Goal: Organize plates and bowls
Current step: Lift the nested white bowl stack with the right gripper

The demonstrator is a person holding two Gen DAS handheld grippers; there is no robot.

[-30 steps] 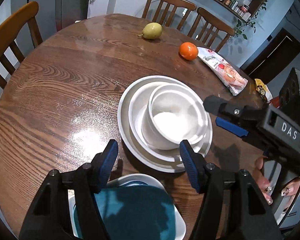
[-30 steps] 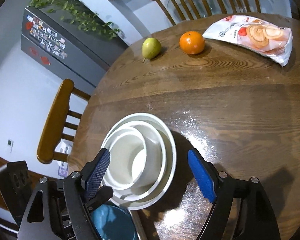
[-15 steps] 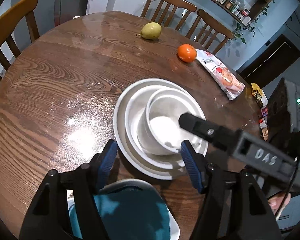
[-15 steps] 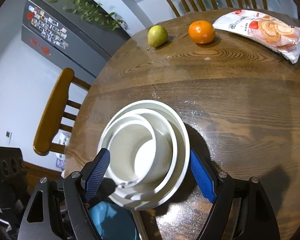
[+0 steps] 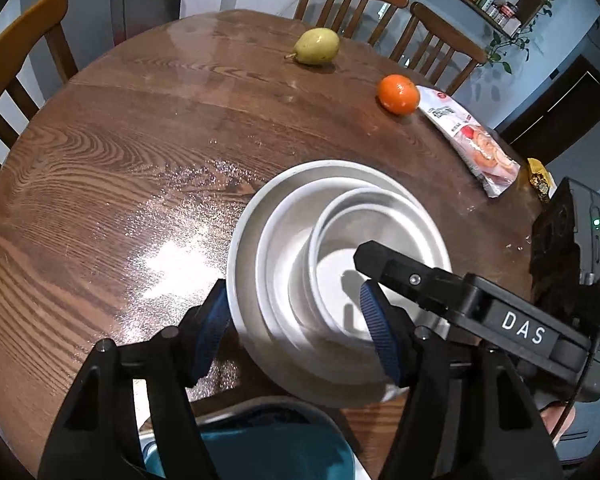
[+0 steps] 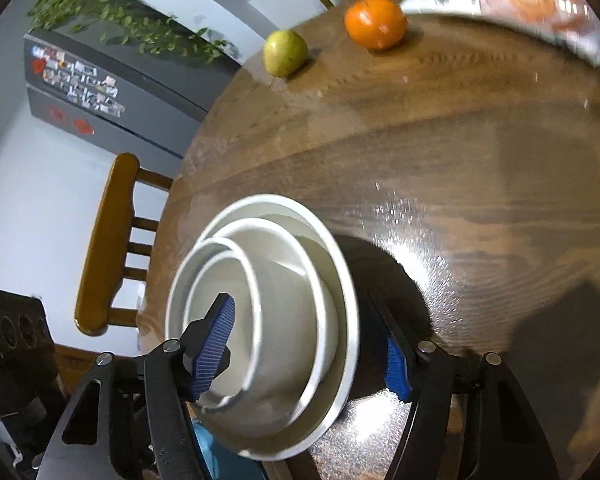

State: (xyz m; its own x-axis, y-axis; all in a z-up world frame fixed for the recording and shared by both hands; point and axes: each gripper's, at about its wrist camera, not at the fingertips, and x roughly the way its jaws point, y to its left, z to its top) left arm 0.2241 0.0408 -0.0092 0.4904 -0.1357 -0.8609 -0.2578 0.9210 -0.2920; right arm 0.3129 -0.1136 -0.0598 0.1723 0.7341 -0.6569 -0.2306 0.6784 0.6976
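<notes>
A white stack sits on the round wooden table (image 5: 100, 168): a wide plate (image 5: 252, 216), a shallow bowl (image 5: 284, 232) in it, and a small deep bowl (image 5: 340, 248) on top. The stack also shows in the right wrist view (image 6: 340, 280). My left gripper (image 5: 296, 332) is open, its jaws straddling the stack's near edge. My right gripper (image 6: 312, 348) is open; its left finger (image 6: 216, 336) reaches inside the small bowl (image 6: 228, 280), its right finger (image 6: 396, 372) is outside the plate rim. A teal plate (image 5: 268, 440) on white lies below my left gripper.
A pear (image 5: 316, 46), an orange (image 5: 398, 94) and a snack packet (image 5: 472, 144) lie at the table's far side. Wooden chairs (image 5: 356, 4) stand around the table. A dark fridge (image 6: 100, 84) stands behind, in the right wrist view.
Both grippers moved in on the white stack. My right gripper's left finger went from beside the stack into the small bowl. My left gripper's jaws came up against the plate's near edge.
</notes>
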